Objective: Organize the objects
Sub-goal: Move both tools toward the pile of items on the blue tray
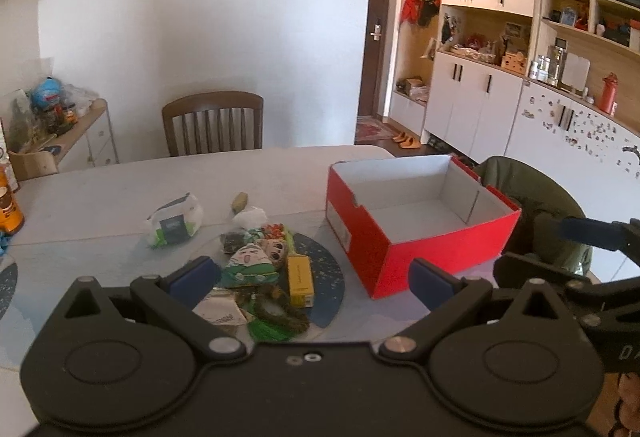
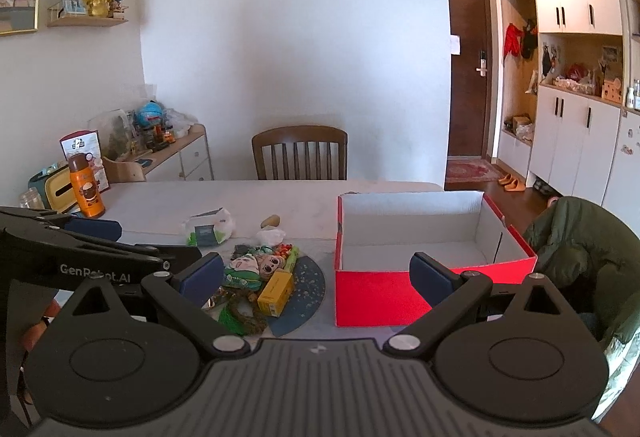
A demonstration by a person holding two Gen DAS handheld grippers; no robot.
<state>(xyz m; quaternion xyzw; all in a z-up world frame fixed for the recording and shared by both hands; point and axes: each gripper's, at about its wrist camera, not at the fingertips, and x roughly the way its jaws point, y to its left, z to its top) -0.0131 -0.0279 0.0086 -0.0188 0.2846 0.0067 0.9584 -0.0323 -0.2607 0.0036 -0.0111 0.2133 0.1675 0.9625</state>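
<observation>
Left wrist view looks across a pale tabletop [image 1: 120, 193] at a heap of small things piled on a dark round mat [image 1: 328, 277], with the left claw [image 1: 314, 279] hovering above the near edge of that heap, its blue pads spread wide apart and nothing between them. Within the pile lie a yellow carton [image 1: 300, 279], two cartoon-face pouches [image 1: 256, 257] and a tangle of green trim [image 1: 270, 329], overlapping one another, so a clean pick probably means taking a top or outer piece first. A white packet [image 1: 174, 221] and a small tan item [image 1: 240, 202] sit apart, farther back on the tabletop. Just right of the mat stands a red box [image 1: 400, 265], lidless, white inside and holding nothing visible; its open top and closeness to the pile suggest it is meant as the receiving container, so each carry would be short. From the right wrist view the right claw [image 2: 316, 275] is likewise spread open and empty, poised between the pile and the box front, while the other tool's black arm crosses the left of the picture. Sorting appears not yet begun, since every loose item lies outside the box. A wooden chair [image 2: 300, 153] stands at the far side.
</observation>
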